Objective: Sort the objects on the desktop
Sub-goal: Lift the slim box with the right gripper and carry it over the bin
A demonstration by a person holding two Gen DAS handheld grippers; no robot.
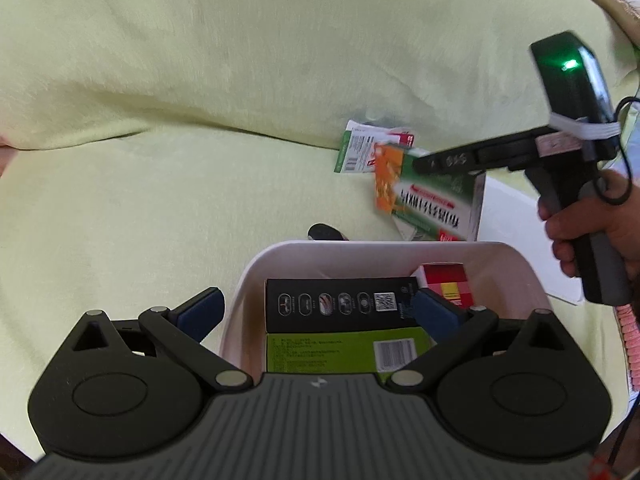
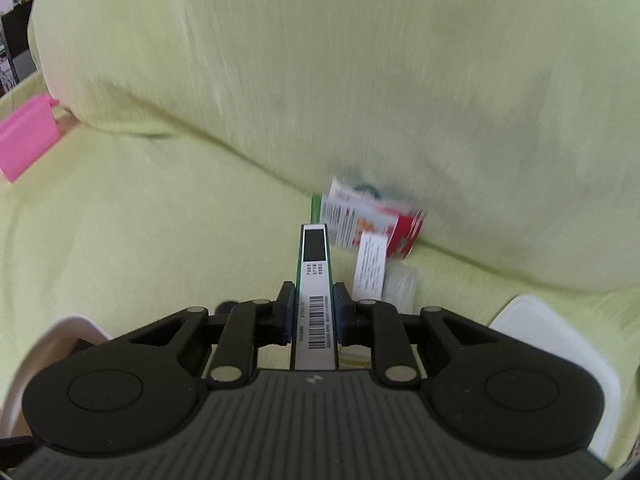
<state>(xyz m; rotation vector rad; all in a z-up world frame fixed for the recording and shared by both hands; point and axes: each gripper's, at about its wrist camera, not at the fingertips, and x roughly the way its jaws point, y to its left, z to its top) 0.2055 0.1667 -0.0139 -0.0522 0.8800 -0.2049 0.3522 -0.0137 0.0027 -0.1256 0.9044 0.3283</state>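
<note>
**Right hand-held gripper lifts a flat carton while the bin waits under the left**

The right hand-held gripper (image 2: 314, 314) is pinching a flat green-and-white carton (image 2: 315, 280) by its thin edges, both pads pressed against its sides. The carton's long axis runs straight ahead along the fingers, barcode face up in the right wrist view. From the left wrist view the same carton (image 1: 434, 204) hangs clear of the surface, just ahead of the white bin's (image 1: 256, 268) far rim and to its right, blurred as if moving.

The left hand-held gripper (image 1: 318, 312) is spread wide and holds nothing. It hovers over the bin's near side, one pad outside the left wall and one above the contents. Inside lie a black box (image 1: 340, 304), a lime-green box (image 1: 328, 350) nearer the gripper and a small red-and-yellow box (image 1: 448, 280) at the far right corner.

The coming move likely turns on one relation: the carton sits beyond the bin's far rim, so the right hand-held gripper, being the one loaded, would need to bring it back toward the left one and down into the bin, probably laying it flat.

Ahead of the right hand-held gripper, a few small packets (image 2: 372, 224) lie against the backrest of a sofa draped in pale yellow-green cloth (image 2: 160, 220); this is a sofa seat, not a bench. A white tray or lid (image 2: 560, 344) lies to its right, a pink container (image 2: 26, 140) far to its left.
</note>
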